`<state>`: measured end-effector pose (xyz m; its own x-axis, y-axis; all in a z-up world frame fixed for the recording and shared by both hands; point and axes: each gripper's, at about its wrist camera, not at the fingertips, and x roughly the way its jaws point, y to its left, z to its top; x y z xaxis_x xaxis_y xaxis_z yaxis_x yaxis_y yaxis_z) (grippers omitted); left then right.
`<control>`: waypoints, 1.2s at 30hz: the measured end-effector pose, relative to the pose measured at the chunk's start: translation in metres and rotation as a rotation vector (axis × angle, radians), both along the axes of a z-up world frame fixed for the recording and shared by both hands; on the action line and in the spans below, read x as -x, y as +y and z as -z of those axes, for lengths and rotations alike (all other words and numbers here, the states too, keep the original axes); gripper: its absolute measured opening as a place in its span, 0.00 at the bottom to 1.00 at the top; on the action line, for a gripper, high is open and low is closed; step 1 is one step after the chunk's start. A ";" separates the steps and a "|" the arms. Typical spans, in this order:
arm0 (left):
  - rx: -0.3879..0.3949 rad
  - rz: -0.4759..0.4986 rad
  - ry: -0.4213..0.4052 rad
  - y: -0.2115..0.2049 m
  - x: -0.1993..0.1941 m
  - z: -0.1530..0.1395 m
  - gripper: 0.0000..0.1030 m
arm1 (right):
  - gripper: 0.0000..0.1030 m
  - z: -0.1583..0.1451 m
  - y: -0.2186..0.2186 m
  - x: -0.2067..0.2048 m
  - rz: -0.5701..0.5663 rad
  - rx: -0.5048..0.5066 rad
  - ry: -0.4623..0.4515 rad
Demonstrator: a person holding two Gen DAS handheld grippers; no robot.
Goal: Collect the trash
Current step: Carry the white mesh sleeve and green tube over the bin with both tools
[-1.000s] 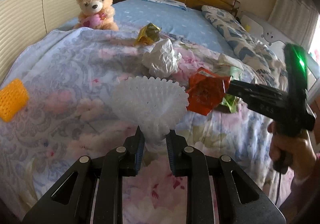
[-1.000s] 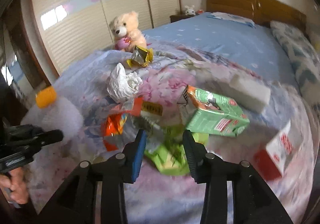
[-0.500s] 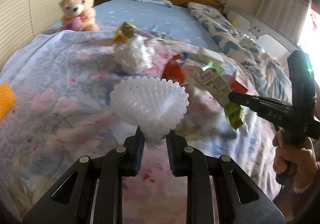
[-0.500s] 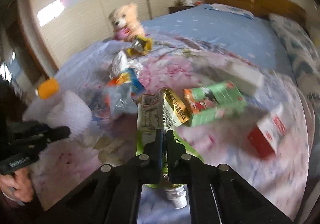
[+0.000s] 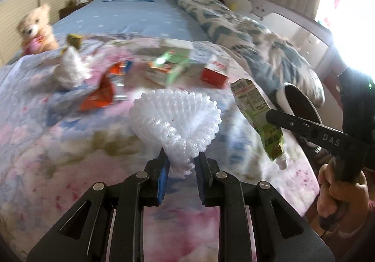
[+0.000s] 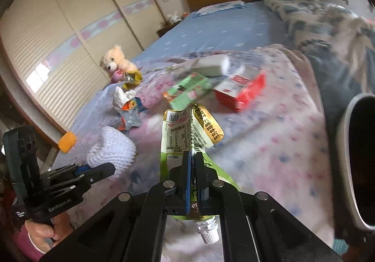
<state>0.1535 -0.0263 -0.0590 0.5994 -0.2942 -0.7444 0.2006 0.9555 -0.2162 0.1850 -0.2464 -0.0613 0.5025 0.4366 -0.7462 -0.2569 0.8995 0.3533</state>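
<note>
My left gripper [image 5: 180,159] is shut on a white foam fruit net [image 5: 175,119] and holds it above the floral quilt; the net also shows in the right wrist view [image 6: 112,149]. My right gripper [image 6: 193,159] is shut on a green spouted drink pouch [image 6: 189,130], which hangs at the right in the left wrist view [image 5: 257,112]. A bin with a dark opening [image 6: 361,159] stands at the right, at the bed's edge [image 5: 302,102]. On the quilt lie an orange wrapper [image 5: 100,93], crumpled white paper [image 5: 70,67], a green carton [image 6: 187,93] and a red-white box [image 6: 241,91].
A teddy bear [image 6: 114,60] sits at the far left of the bed next to a yellow wrapper [image 6: 132,79]. A white box [image 6: 211,65] lies behind the cartons. An orange foam net [image 6: 67,142] lies at the quilt's left edge. A wardrobe lines the left wall.
The right gripper closed on the green pouch and lifted it off the quilt. Both grippers swung right toward the bin, which has come into view. The left gripper kept hold of the foam net.
</note>
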 end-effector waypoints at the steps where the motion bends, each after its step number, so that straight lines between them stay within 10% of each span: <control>1: -0.002 0.013 0.000 -0.008 0.000 0.000 0.19 | 0.03 0.000 -0.005 0.002 0.013 -0.004 0.000; 36: -0.068 0.370 -0.042 -0.209 -0.018 -0.026 0.19 | 0.03 -0.026 -0.192 0.044 0.400 -0.004 -0.065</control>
<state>0.1714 -0.2357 -0.0333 0.4921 -0.4477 -0.7466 0.5426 0.8284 -0.1392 0.1410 -0.4380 -0.0348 0.6798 0.2000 -0.7056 0.0910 0.9317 0.3517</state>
